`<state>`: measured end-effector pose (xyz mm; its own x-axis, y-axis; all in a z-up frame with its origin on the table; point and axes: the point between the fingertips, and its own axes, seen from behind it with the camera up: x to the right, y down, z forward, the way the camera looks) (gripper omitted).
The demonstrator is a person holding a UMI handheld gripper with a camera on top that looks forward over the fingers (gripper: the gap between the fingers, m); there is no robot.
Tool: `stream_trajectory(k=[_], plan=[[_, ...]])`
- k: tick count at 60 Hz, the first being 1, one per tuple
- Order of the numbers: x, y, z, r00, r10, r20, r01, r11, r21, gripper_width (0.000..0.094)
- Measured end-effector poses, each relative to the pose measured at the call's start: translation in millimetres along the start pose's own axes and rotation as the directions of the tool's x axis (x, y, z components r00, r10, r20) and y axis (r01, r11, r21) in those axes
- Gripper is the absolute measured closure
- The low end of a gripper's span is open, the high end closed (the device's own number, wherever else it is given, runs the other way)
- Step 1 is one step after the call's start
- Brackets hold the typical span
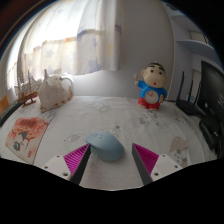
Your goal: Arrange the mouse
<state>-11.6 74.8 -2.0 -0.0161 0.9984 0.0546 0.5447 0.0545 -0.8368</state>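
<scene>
A light blue-grey mouse (106, 147) lies on the pale table (110, 120), between my two fingers and nearer the left one. My gripper (112, 158) is open, its pink pads (76, 156) standing apart on either side. The left pad is close to the mouse's side; a clear gap shows between the mouse and the right pad (146, 156). The mouse rests on the table on its own.
A cartoon boy figurine (151, 86) in red and blue stands beyond, to the right. A pale cat-shaped object (55, 92) sits at the far left. A printed picture sheet (27, 137) lies at the left. A dark chair (208, 95) stands at the right. Curtains hang behind.
</scene>
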Motion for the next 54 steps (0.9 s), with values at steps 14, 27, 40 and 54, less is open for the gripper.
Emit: stream_trajectory(k=[14,27,40,54], plan=[[17,-20,37,0.999,0.025,-0.048,-0.025,1.0,-0.006,0.0084],[25,-23,55,0.997,0.045,-0.066,-0.047,0.999,-0.026,0.0089],[14,-23,60,0.998,0.03,-0.049,-0.032,0.999,-0.044,0.0456],[2,-87,26,0.992,0.054,-0.113,-0.055,0.998,-0.004,0.0542]])
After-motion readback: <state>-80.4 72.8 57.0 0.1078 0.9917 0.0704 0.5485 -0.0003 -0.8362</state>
